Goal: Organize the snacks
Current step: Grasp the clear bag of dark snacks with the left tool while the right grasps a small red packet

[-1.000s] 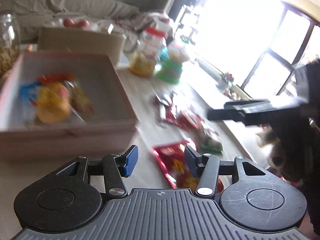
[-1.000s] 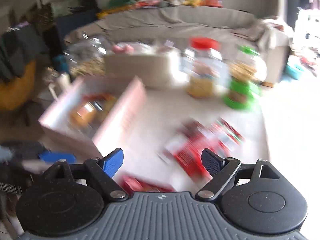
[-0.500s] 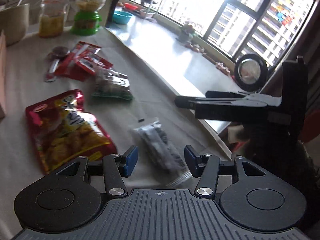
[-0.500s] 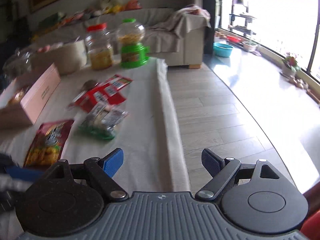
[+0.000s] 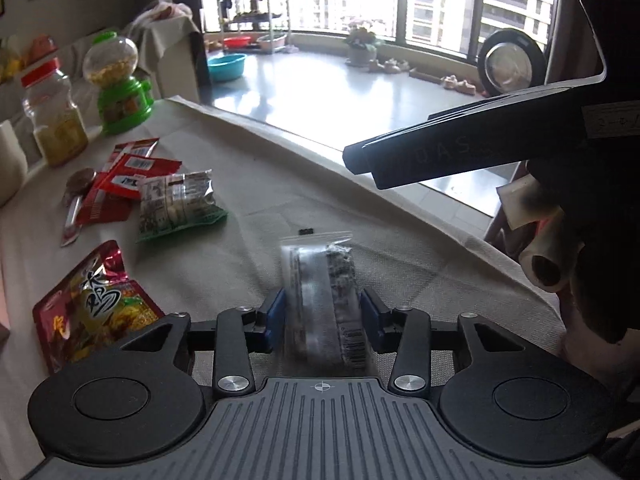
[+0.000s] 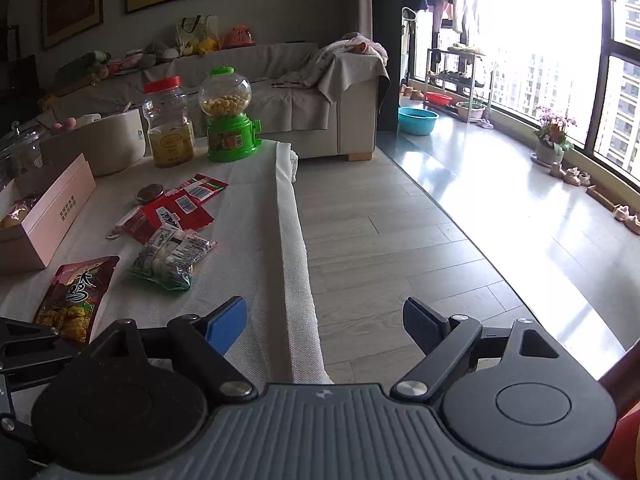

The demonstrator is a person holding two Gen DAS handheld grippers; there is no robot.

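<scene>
— What did we see in the containers?
— The pink box (image 6: pixel 60 216) sat near the table's left edge with a yellowish wrapped snack inside; the rest of its contents we could not make out. At the far end stood a red-lidded jar (image 6: pixel 168 124) partly filled with yellow bits, and beside it a green candy dispenser (image 6: pixel 230 116) holding yellow balls. A cream tub (image 6: pixel 108 144) stood left of the jar.
— And the table itself?
— A pale cloth covered the table (image 6: pixel 256 216). On it lay red sachets (image 6: pixel 180 204), a green-edged packet (image 6: pixel 172 256) nearer us, and a red chilli-snack bag (image 6: pixel 76 292) toward the near left. Beyond the far end ran a draped sofa (image 6: pixel 280 92); wooden floor stretched to tall windows on the right.
— The jaws?
— The left gripper (image 5: pixel 323 322) had just been closing around a clear zip bag (image 5: pixel 320 292) of dark snack near the table's near right edge; the blue pads stood at the bag's sides, though we could not tell whether they pressed it. The right gripper (image 6: pixel 324 324) stood wide apart over the table's right edge, holding nothing.
</scene>
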